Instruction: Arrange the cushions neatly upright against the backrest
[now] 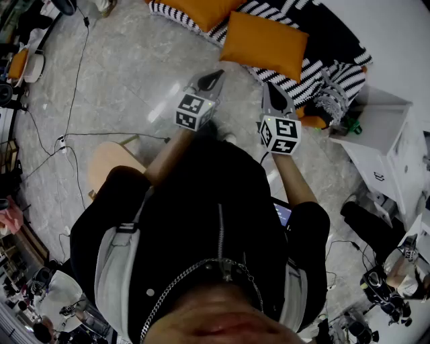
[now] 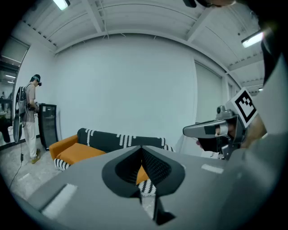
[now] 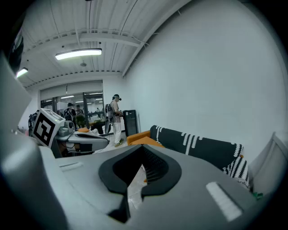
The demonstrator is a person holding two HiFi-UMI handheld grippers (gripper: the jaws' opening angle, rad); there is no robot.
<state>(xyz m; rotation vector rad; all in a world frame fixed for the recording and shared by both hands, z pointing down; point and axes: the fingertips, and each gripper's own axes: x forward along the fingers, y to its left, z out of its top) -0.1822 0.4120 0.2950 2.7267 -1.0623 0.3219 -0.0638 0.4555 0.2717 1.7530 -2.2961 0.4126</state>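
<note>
Orange covers two cushions on one black sofa (image 1: pixel 326 30) with white stripes. The nearer cushion (image 1: pixel 265 44) lies just ahead of the right tongs (image 1: pixel 271 87) and slightly to their left, apart from their tips. The farther cushion (image 1: pixel 198 10) lies beyond the left tongs (image 1: pixel 215 75) and is cut off by the top edge of the head view. Both pairs of tongs are closed tight, with nothing between their jaws. In the left gripper view the tongs' own body hides most of the seat; only a sliver of orange shows behind the jaws, below the striped backrest (image 2: pixel 121 140). A striped bundle (image 1: pixel 334 91) to the right of the right tongs is hard to make out.
</note>
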